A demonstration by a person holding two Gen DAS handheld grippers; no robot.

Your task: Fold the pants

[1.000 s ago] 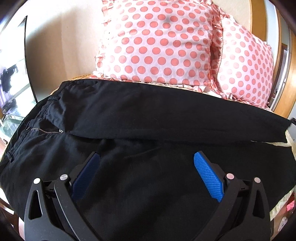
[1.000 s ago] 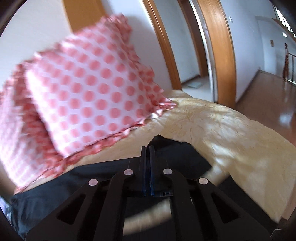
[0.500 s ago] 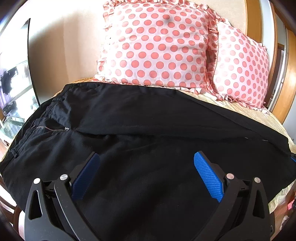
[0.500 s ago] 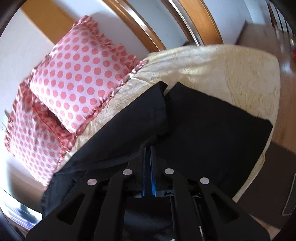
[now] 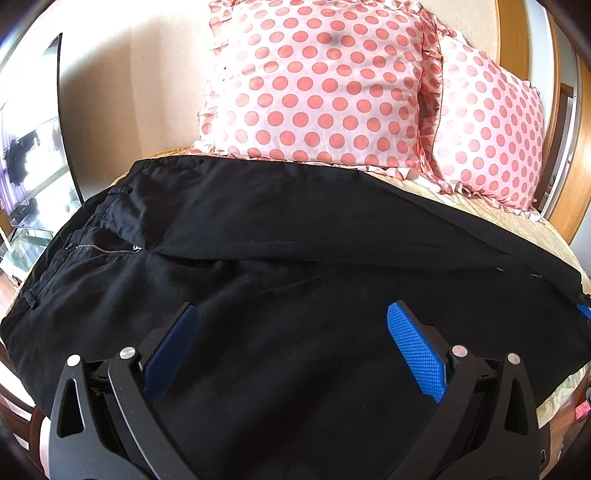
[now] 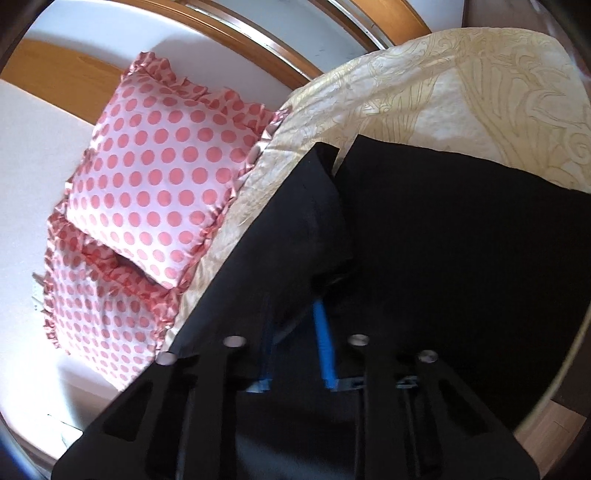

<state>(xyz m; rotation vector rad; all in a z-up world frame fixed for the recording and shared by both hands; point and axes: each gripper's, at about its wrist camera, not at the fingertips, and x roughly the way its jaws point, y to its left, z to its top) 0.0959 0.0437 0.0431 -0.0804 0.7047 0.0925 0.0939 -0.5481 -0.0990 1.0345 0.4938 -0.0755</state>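
Observation:
Black pants (image 5: pixel 295 236) lie spread across the bed, waistband and zipper (image 5: pixel 99 248) at the left, both legs running right. My left gripper (image 5: pixel 291 343) is open and empty, hovering low over the near leg. In the right wrist view the two leg ends (image 6: pixel 443 229) lie side by side on the bedspread. My right gripper (image 6: pixel 295 317) sits over the far leg's hem with its blue pads (image 6: pixel 323 343) slightly parted; dark cloth lies between and over them, so contact is unclear.
Two pink polka-dot pillows (image 5: pixel 317 81) stand against the wall behind the pants; they also show in the right wrist view (image 6: pixel 159 184). A cream patterned bedspread (image 6: pixel 461 85) covers the bed. A wooden door frame (image 6: pixel 354 26) is beyond. A glass cabinet (image 5: pixel 29 177) stands at the left.
The right gripper swung down from facing the pillows to the leg ends, and its shut jaws have parted a little. The left gripper stayed open and drew back slightly.

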